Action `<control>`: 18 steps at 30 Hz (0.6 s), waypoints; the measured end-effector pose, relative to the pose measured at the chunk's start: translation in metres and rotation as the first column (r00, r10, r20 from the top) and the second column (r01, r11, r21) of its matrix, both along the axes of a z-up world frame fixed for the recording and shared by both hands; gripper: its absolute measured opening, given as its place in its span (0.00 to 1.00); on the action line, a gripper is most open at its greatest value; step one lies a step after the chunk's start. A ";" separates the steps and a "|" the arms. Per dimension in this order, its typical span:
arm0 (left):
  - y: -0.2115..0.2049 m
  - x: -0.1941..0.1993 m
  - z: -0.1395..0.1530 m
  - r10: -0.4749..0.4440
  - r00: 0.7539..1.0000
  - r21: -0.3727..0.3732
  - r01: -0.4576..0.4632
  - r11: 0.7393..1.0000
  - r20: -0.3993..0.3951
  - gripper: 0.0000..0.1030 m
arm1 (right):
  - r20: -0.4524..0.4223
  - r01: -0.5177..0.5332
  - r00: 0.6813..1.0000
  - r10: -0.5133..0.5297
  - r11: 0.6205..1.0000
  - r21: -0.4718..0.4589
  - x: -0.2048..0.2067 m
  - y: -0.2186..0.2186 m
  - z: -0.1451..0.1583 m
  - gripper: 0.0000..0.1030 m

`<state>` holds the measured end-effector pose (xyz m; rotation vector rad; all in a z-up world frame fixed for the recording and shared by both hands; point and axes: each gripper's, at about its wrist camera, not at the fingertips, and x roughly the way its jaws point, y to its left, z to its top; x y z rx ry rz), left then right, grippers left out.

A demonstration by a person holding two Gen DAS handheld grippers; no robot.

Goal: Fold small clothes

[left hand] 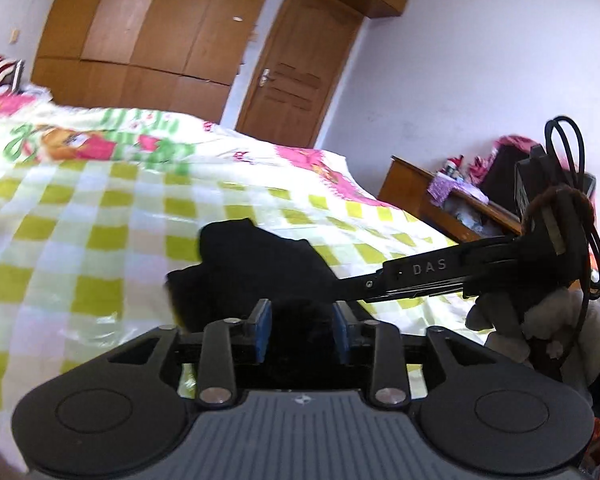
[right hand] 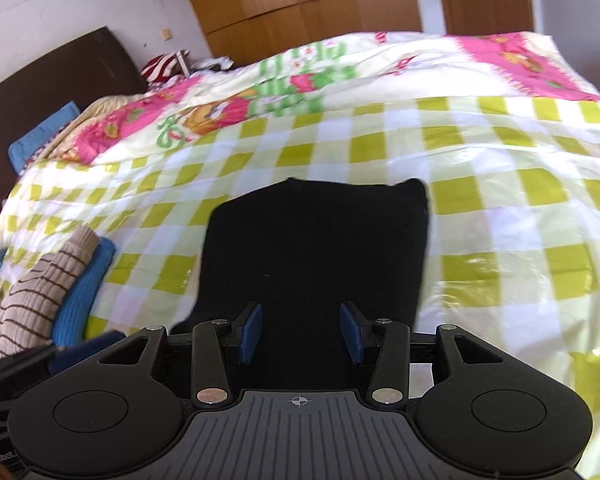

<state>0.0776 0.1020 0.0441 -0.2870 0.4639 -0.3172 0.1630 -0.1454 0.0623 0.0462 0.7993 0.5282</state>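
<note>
I am holding a gripper in each hand over a big bed. The bed has a shiny bed cover with yellow-green and white squares [right hand: 480, 184], and pink cartoon pictures at the far end.

The small black soft cloth [right hand: 316, 248] is the thing I am folding. It lies on the squares in front of me, folded into a thick flat shape with a straight far edge and one little corner sticking up.

My left gripper [left hand: 302, 330] has its blue pads [left hand: 260, 330] a little apart. A dark lump of the black cloth [left hand: 256, 264] sits right between them and fills the gap. The picture is dark there, so I cannot tell if the pads are squeezing it or just beside it.

My right gripper [right hand: 300, 334] has its fingers spread wide. Its blue pads [right hand: 249, 334] are over the near edge of the black cloth and are not pinching it. In the left view this gripper [left hand: 342, 286] reaches in from the right, with my gloved hand [left hand: 548, 320] on its handle.

At the left side of the bed lies a tan knitted sweater with brown stripes [right hand: 40, 292] on top of a blue knitted cloth [right hand: 86, 292]. Brown wooden wardrobe doors [left hand: 148, 28] and a brown wooden door [left hand: 300, 76] stand behind the bed.
</note>
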 end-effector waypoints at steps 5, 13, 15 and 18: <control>-0.033 0.011 -0.002 -0.006 0.999 0.098 0.010 0.995 -0.040 0.51 | -0.001 0.020 1.000 -0.020 0.999 0.032 0.019 -0.011 0.004 0.42; -0.031 0.021 -0.032 0.049 0.987 0.074 -0.038 0.997 -0.151 0.35 | 0.052 -0.127 0.990 0.130 0.991 -0.050 0.069 0.057 0.002 0.62; -0.027 0.020 -0.037 0.047 0.985 0.054 -0.038 0.998 -0.164 0.33 | 0.000 -0.119 0.993 0.120 0.990 -0.079 0.085 0.077 -0.013 0.61; -0.022 0.017 -0.040 0.058 0.984 0.042 -0.052 0.998 -0.167 0.29 | -0.017 -0.071 0.997 0.069 0.983 -0.170 0.103 0.095 -0.043 0.27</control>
